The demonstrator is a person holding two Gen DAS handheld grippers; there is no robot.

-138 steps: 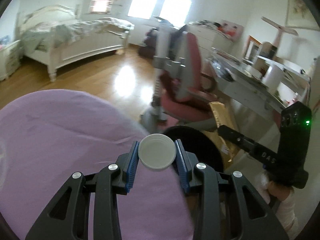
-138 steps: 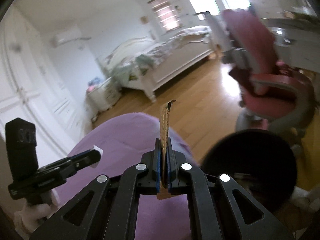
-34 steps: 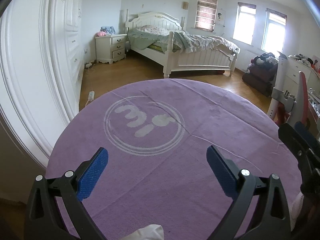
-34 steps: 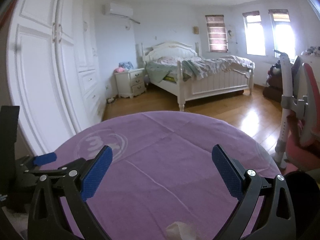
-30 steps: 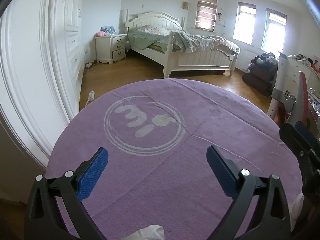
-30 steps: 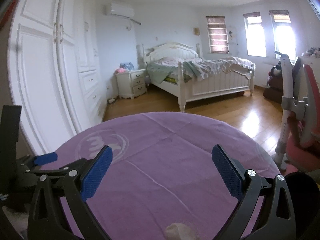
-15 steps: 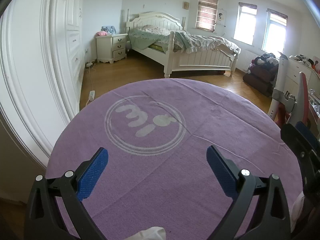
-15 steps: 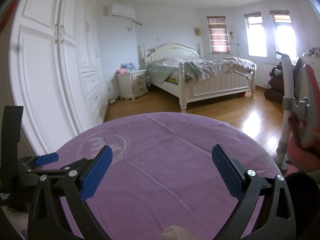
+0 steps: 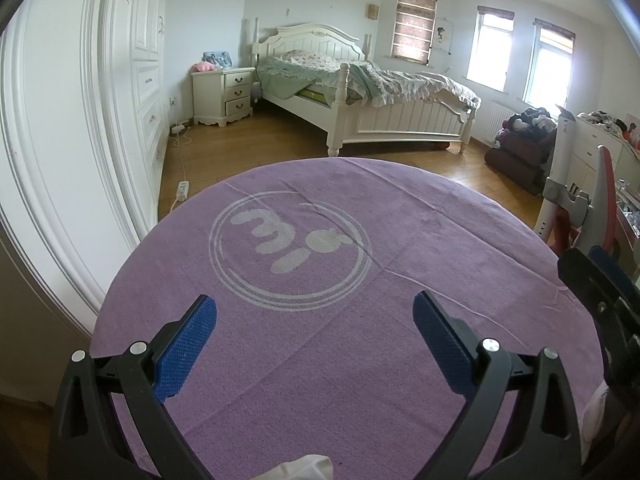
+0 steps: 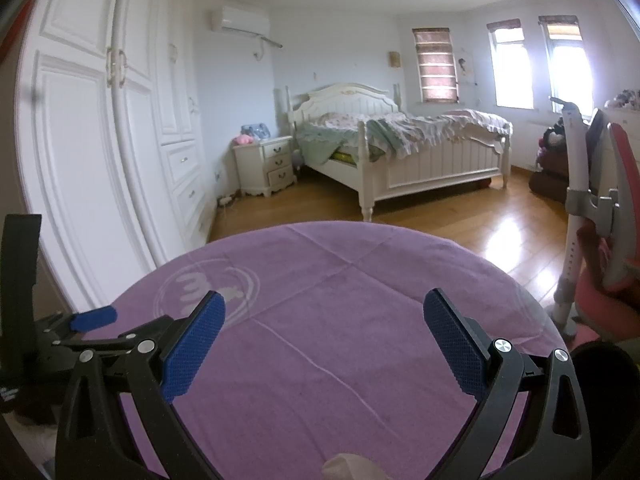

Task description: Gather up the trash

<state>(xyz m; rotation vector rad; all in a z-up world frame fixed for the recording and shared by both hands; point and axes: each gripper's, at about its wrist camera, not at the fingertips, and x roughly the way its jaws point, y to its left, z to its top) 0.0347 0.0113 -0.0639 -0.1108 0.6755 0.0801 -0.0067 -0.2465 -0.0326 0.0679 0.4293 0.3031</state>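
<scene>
My left gripper (image 9: 314, 340) is wide open and empty over the near edge of a round table with a purple cloth (image 9: 400, 240) that has a white logo (image 9: 290, 246). My right gripper (image 10: 324, 340) is wide open and empty over the same table (image 10: 340, 280). A crumpled white tissue (image 9: 304, 468) lies at the near edge, below the left fingers; it also shows in the right wrist view (image 10: 352, 466). The black trash bin (image 10: 604, 392) is at the table's right side. Each gripper shows at the edge of the other's view.
A white bed (image 9: 360, 96) and nightstand (image 9: 222, 94) stand at the back. White wardrobes (image 10: 100, 140) line the left wall. A pink desk chair (image 10: 608, 220) stands right of the table on the wooden floor.
Earlier the left gripper held a white lid and the right held a gold wrapper near the bin; now both are open and empty. Over the last second both views rose slightly.
</scene>
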